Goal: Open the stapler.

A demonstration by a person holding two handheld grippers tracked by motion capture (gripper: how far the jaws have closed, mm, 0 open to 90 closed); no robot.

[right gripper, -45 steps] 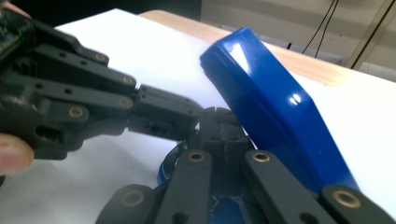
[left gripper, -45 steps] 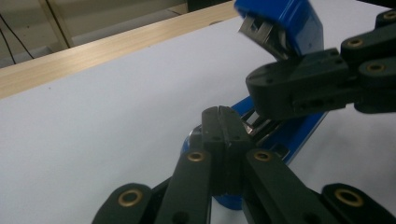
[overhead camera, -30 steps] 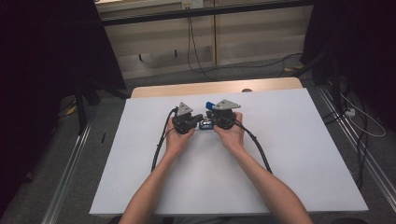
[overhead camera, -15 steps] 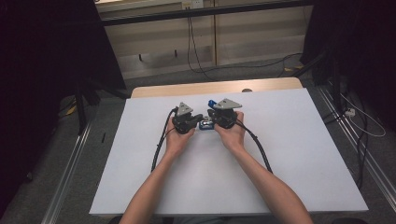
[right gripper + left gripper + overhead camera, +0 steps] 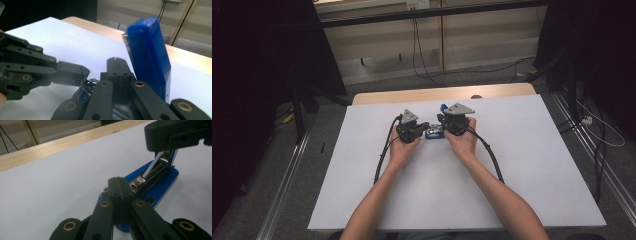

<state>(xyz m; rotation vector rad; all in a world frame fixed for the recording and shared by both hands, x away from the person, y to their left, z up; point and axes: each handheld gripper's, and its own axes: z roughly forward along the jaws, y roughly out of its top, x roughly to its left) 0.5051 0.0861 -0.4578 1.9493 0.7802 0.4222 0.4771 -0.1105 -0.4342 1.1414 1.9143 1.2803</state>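
Observation:
A blue stapler (image 5: 433, 134) lies open on the white table (image 5: 532, 150), between the two hands. Its blue top cover (image 5: 149, 56) stands tilted up, away from the blue base (image 5: 161, 186) and the bare metal magazine (image 5: 150, 173). My left gripper (image 5: 120, 182) is shut with nothing between its jaws, and its tips rest at the near end of the magazine. My right gripper (image 5: 116, 61) is also shut and empty, with its tips beside the raised cover. In the high view the left gripper (image 5: 426, 127) and the right gripper (image 5: 441, 121) point at each other over the stapler.
The table's far edge is a wooden strip (image 5: 442, 93). Black cables (image 5: 384, 150) trail from both grippers back along the forearms. Metal rails (image 5: 287, 185) run along the floor on both sides, and dark stands flank the table.
The right gripper has edged slightly to the right. The left hand and the stapler's base have stayed where they were.

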